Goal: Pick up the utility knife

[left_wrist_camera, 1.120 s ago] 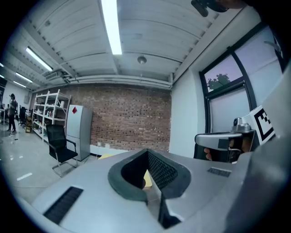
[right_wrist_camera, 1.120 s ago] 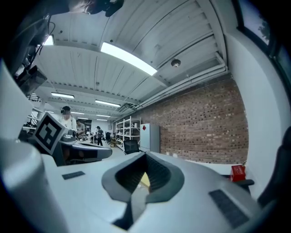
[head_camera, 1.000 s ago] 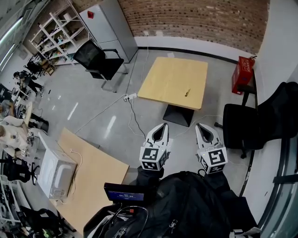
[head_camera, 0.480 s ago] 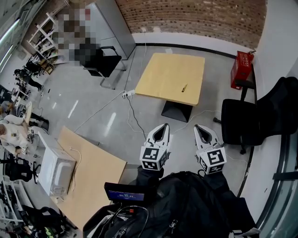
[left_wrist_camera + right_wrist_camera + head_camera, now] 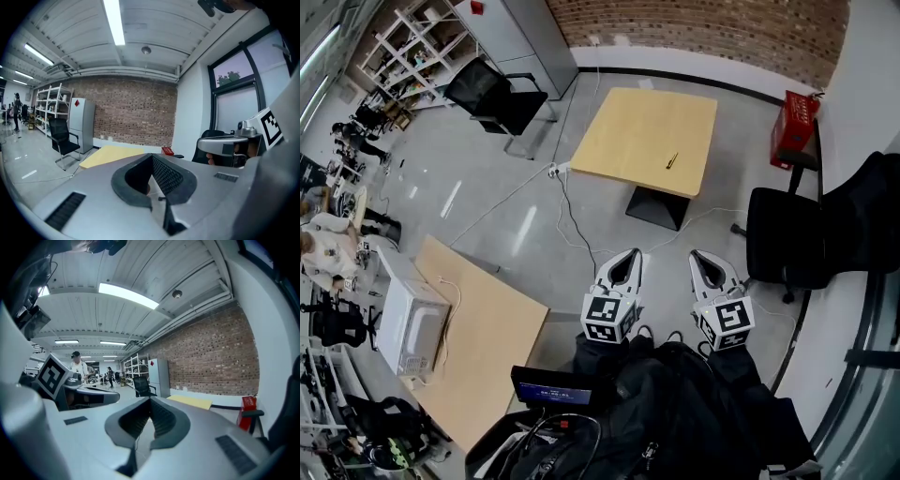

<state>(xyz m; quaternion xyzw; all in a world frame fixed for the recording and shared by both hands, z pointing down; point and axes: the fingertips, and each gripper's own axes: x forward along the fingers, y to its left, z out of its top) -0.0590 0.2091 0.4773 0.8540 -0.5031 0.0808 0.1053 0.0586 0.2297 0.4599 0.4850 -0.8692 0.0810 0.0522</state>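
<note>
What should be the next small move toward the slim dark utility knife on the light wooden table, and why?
Probably a step forward toward the square light wooden table. The slim dark utility knife lies on it, well beyond the left gripper and the right gripper, both shut and empty.

Brick wall (image 5: 694, 28), grey floor (image 5: 478, 187), wooden table (image 5: 628, 141), black chairs (image 5: 492, 98).

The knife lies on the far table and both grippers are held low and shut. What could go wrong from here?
1. Cables trail over the floor between the person and the table; walking up could snag a foot.
2. The utility knife lies flat and looks thin, toward the table's near right corner; a clumsy grasp might nudge it off.
3. The left gripper and right gripper are shut; one must open first.
</note>
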